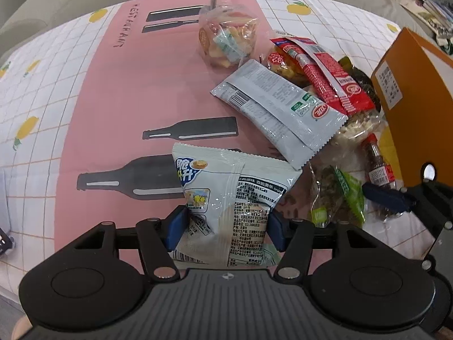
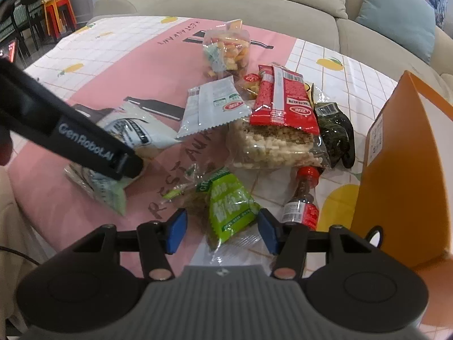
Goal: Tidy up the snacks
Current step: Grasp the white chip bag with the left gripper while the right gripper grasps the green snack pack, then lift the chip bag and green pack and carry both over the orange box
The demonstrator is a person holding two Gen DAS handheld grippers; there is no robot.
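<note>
A pale blue-and-white crinkly plastic snack bag (image 1: 226, 198) lies near the front of the pink strip of the table, and the left gripper (image 1: 225, 228) has its blue pads pressed against the bag's two sides, jaws part-way closed and pinching it. To the right, a bright green foil snack packet (image 2: 230, 208) sits between the blue pads of the right gripper (image 2: 222, 231); those jaws stand part-open, with a gap at the left pad and the right pad just beside the packet's edge, so nothing is gripped yet.

The step in hand looks like a paired pick-up: one bag secured, the other being lined up. The next move probably calls for closing on the green packet, then carrying both toward the tall orange cardboard box (image 2: 405, 153) standing at the right edge, if that is the intended container.

Further off lies a heap: a grey-white flat sachet (image 1: 280, 110), a red foil packet (image 2: 283, 104), a clear bag of pale puffed pieces (image 2: 271, 147), a dark green packet (image 2: 338, 136) and a clear bag of orange crackers (image 2: 226, 51). A small red-capped bottle (image 2: 304, 195) lies just right of the green packet and could be nudged by the right jaw. The tablecloth (image 1: 36, 90) is checked with lemons.
</note>
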